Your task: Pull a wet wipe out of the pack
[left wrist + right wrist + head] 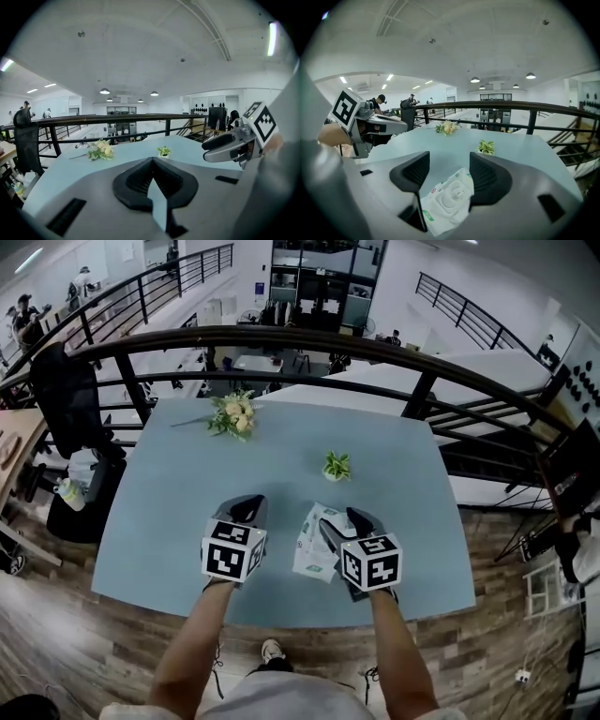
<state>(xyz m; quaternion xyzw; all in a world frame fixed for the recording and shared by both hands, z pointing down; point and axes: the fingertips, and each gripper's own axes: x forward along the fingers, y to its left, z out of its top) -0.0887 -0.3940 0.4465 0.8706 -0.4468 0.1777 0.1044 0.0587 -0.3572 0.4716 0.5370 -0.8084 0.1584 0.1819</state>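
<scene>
The white wet wipe pack lies flat on the light blue table, close to its front edge. In the right gripper view the pack shows below and between the jaws, lid side up. My right gripper hovers over the pack and is open, with nothing held. My left gripper sits just left of the pack, above bare table. Its jaws meet at the tips with nothing between them. Each gripper also appears in the other's view, the right gripper and the left gripper.
A small potted plant stands mid-table beyond the pack. A bunch of pale flowers lies at the far left of the table. A black railing runs behind the table, and a dark chair stands at the left.
</scene>
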